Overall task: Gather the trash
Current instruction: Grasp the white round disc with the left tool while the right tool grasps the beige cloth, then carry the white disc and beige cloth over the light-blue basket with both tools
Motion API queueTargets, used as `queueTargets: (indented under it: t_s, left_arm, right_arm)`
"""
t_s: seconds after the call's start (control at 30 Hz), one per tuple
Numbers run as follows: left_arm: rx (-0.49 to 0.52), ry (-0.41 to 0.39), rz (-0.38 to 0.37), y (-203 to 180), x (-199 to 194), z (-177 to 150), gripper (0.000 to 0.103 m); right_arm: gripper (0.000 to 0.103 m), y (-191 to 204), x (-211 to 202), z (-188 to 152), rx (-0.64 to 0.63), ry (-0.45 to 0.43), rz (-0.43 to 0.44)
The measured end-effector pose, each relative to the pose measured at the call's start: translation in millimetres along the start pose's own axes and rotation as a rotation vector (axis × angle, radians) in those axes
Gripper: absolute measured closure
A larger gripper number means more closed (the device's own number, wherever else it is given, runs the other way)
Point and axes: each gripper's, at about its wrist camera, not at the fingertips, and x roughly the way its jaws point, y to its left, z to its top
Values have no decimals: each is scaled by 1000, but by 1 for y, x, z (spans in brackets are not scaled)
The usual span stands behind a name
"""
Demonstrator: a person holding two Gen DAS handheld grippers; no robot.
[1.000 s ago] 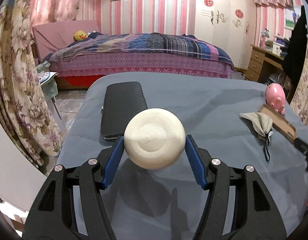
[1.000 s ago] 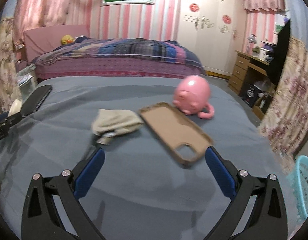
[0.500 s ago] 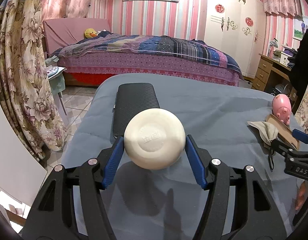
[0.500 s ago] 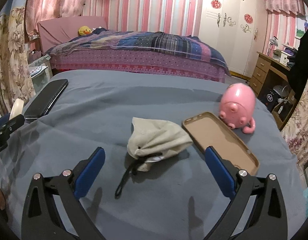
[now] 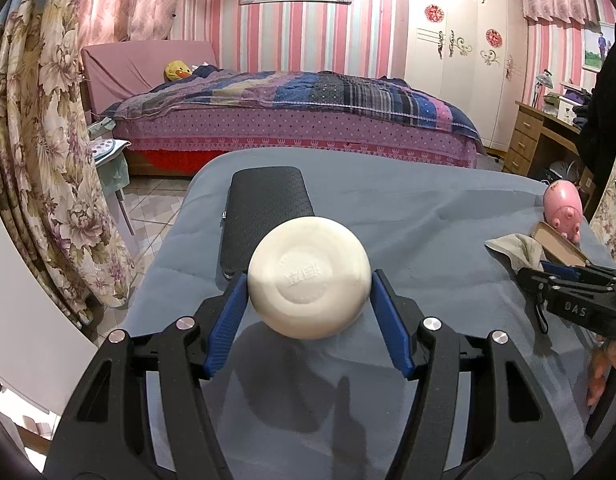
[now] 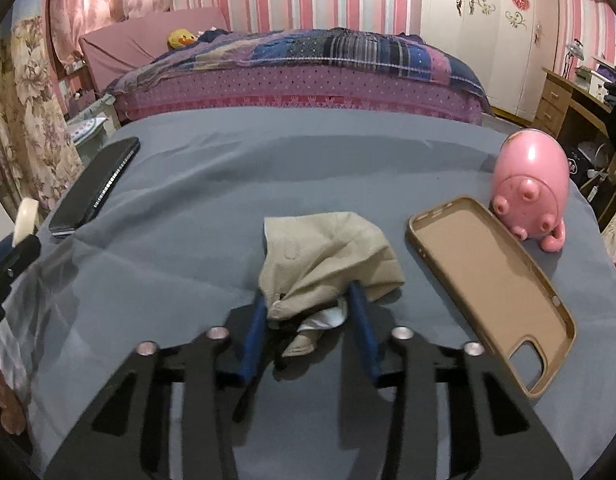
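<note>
Left tongs [image 5: 308,292] grip a round white soap bar [image 5: 309,277] by its two sides, the blue pads pressed flat against it, low in the centre of the left wrist view. Behind the bar, toward the upper middle of that frame, a black case [image 5: 266,216] lies on the grey-covered table [image 5: 408,220].

Right tongs [image 6: 308,308] are closing around a crumpled beige cloth [image 6: 328,252], which sits in the middle of the right wrist view, just above the fingers. Its near end, bunched and folded, lies between the two blue pads, and both pads appear to touch the fabric, though the folds make the contact hard to judge. A dark strap runs from under the cloth down between the fingers; its end is lost in shadow. A bit of white material shows under the beige folds, and I cannot tell what it is.

To the right of the cloth a tan phone case [image 6: 492,272] lies open side up, close by but apart from it. At the case's upper end a pink pig-shaped figure [image 6: 530,188] stands right against its rim. In the left wrist view the right tongs enter at the right edge, covering most of the cloth, and a person's fingers show at the lower right, cut off by the frame.
</note>
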Motion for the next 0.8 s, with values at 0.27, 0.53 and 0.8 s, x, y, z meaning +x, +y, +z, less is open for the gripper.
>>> queueTargets:
  t_s: [0.27,0.53,0.8]
  left_arm:
    - [2,3,-1,-2,-1,1,42]
    - [9,11,4,-2,-1,1,42]
    - [-8,42,-47,-27,-19,-7,42]
  right_arm:
    - [75,4,-33,-25,-85,-84,-19]
    - [75,-15,-81,-50,-150,-122,-66]
    - [75,-65,-121,-75,-147,-128,-134]
